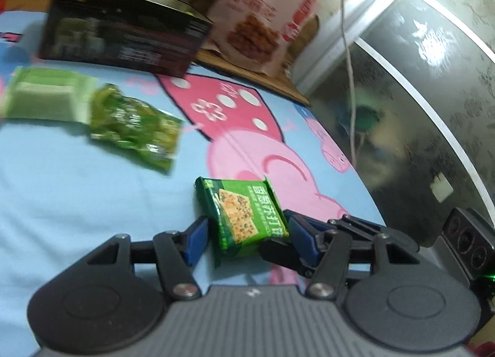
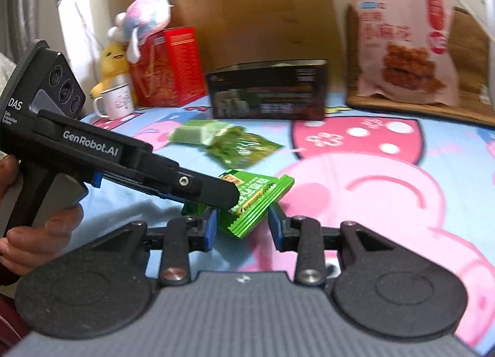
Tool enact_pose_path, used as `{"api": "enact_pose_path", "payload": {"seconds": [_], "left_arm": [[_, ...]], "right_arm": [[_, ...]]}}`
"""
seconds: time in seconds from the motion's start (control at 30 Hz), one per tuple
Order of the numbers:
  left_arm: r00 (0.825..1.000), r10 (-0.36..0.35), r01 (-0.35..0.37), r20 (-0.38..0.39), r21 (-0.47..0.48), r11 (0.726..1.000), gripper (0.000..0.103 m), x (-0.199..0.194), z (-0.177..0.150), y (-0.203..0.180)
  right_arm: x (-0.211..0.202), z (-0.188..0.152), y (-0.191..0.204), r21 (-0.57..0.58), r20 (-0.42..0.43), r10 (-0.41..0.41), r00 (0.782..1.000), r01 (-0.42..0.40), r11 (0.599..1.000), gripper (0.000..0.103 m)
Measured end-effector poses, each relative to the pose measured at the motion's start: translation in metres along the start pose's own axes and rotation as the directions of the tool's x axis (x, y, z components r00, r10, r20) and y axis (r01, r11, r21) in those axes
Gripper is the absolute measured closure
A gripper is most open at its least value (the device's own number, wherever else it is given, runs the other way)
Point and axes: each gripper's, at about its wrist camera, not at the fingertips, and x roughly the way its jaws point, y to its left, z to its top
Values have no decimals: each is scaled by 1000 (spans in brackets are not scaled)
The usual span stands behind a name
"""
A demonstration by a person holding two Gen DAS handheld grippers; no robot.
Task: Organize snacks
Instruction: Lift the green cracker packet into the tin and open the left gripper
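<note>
Cartoon bedsheet (image 2: 386,190); both grippers apparently hold cracker packet (image 1: 244,217).

Bed, blue cartoon-pig sheet (image 2: 386,233). On it: black box (image 2: 266,92), red box (image 2: 168,66), white mug (image 2: 114,100), pale green packet (image 2: 198,132), crumpled green packet (image 2: 244,148).

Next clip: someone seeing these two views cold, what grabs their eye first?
The green cracker packet, dead centre and close up, sits between both hand-held grippers: the left hand-held gripper and the right hand-held gripper. Around it spreads the bright blue cartoon pig sheet. At the back stand a black box and a pink snack bag.
</note>
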Motion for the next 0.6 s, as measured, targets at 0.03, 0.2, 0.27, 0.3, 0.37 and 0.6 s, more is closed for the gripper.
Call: {"api": "enact_pose_path", "payload": {"seconds": [0.03,0.2,0.27,0.3,0.37,0.6], "left_arm": [[1000,2,-2,-5,7,1000,46,3,0,-3],[1000,21,-20,-12,23,1000,46,4,3,-6],[1000,22,-21,-15,16,1000,46,3,4,-4],[1000,20,-20,-19,13,1000,47,4,4,-4],[999,25,-25,-21,19,1000,54,7,4,-6],[1000,18,-19,5,42,999,58,3,11,-11]], "right_arm": [[-3,-2,-3,5,3,-10,1000,10,1000,58],[-6,-10,-11,9,-17,-7,1000,7,1000,48],[-3,-13,-11,-8,-24,-10,1000,10,1000,48],[-3,-14,-9,-20,-15,-11,1000,11,1000,48],[0,-14,-7,-42,-7,-17,1000,17,999,47],[3,-11,-4,-87,4,-27,1000,27,996,62]]}}
